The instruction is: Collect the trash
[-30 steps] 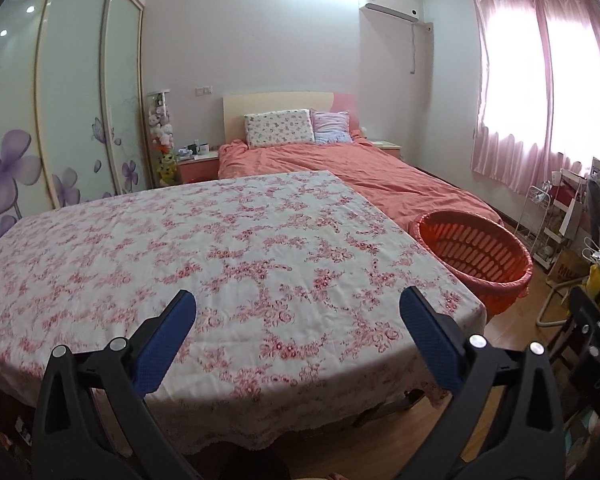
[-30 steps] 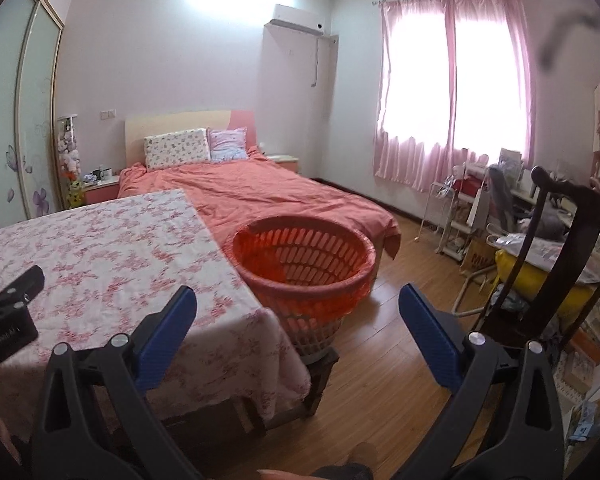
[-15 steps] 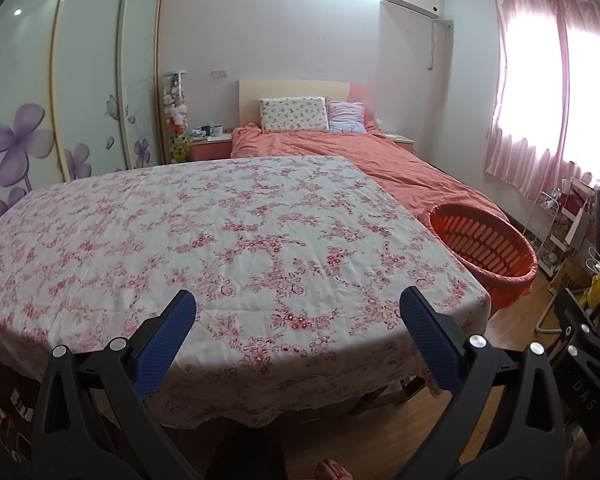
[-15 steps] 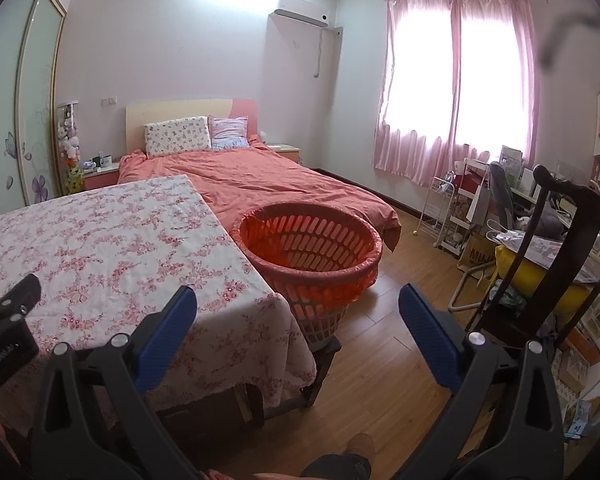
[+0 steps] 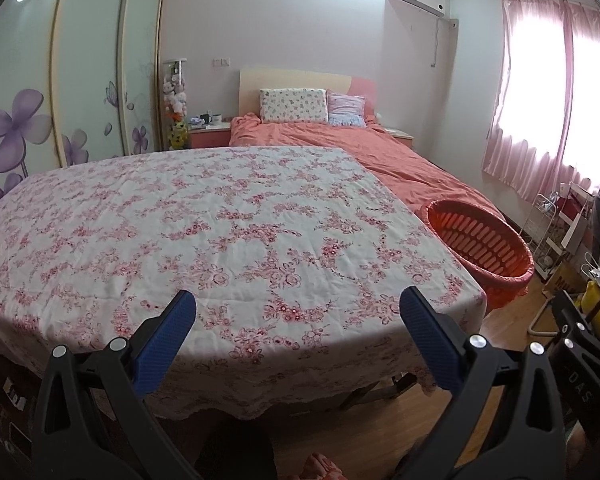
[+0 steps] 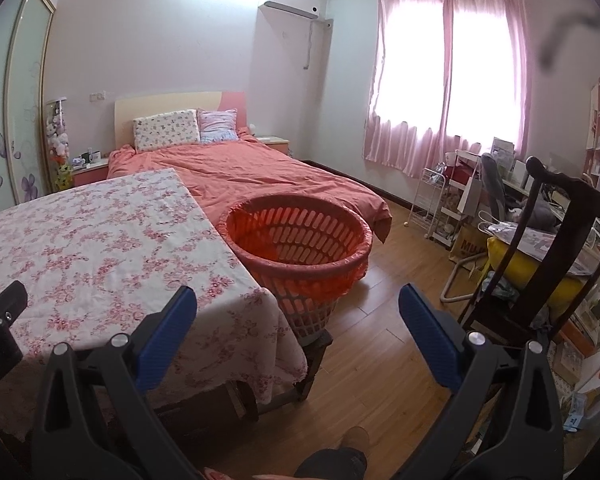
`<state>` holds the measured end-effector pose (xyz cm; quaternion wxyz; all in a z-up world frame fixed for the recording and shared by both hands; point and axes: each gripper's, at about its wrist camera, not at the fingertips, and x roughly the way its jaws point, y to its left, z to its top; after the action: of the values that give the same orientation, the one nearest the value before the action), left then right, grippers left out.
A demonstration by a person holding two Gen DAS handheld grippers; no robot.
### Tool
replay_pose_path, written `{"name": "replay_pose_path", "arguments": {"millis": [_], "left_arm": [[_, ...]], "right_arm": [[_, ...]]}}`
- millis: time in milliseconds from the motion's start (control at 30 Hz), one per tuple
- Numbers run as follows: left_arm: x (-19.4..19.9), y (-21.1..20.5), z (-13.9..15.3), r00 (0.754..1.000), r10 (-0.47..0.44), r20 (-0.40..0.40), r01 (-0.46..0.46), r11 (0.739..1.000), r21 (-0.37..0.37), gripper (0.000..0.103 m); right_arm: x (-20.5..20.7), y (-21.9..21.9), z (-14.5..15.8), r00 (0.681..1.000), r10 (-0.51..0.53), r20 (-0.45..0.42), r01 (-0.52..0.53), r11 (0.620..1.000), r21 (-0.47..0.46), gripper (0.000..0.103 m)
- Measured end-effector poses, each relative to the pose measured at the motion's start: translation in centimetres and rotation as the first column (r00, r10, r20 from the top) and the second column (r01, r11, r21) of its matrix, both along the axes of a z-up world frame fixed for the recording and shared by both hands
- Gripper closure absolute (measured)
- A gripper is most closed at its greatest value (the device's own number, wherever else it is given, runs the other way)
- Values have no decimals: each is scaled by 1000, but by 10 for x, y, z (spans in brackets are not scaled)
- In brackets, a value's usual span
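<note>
A table (image 5: 204, 360) is covered by a white cloth with pink flowers (image 5: 220, 220). Beside the table, an orange basket (image 6: 300, 236) is set on a dark stand (image 6: 320, 344) on the wood floor (image 6: 380, 360).

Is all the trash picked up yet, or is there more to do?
Hard to say. The flowery tablecloth shows no trash on it. Both the left hand-held gripper and the right hand-held gripper are open, holding nothing. No trash shows inside the orange basket, though its bottom is hidden, so nothing here shows what is left to pick up.
</note>
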<state>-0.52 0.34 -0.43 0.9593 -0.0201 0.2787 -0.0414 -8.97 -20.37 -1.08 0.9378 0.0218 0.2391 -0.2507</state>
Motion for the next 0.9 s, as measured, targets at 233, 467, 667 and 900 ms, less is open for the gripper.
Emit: {"name": "replay_pose_path", "arguments": {"millis": [233, 467, 667, 900], "left_arm": [[1, -8, -1, 1000, -1, -3, 1, 1000, 17, 3], [-3, -11, 5, 999, 8, 32, -9, 1000, 26, 3], [-6, -11, 8, 998, 38, 45, -40, 999, 28, 3], [-9, -12, 10, 995, 73, 75, -77, 996, 48, 3]], "right_arm": [[3, -6, -4, 1000, 3, -13, -3, 1000, 6, 4], [6, -7, -4, 1000, 14, -15, -14, 1000, 18, 4], [5, -6, -4, 1000, 18, -15, -18, 1000, 19, 4], [4, -8, -4, 1000, 17, -18, -17, 1000, 20, 4]]}}
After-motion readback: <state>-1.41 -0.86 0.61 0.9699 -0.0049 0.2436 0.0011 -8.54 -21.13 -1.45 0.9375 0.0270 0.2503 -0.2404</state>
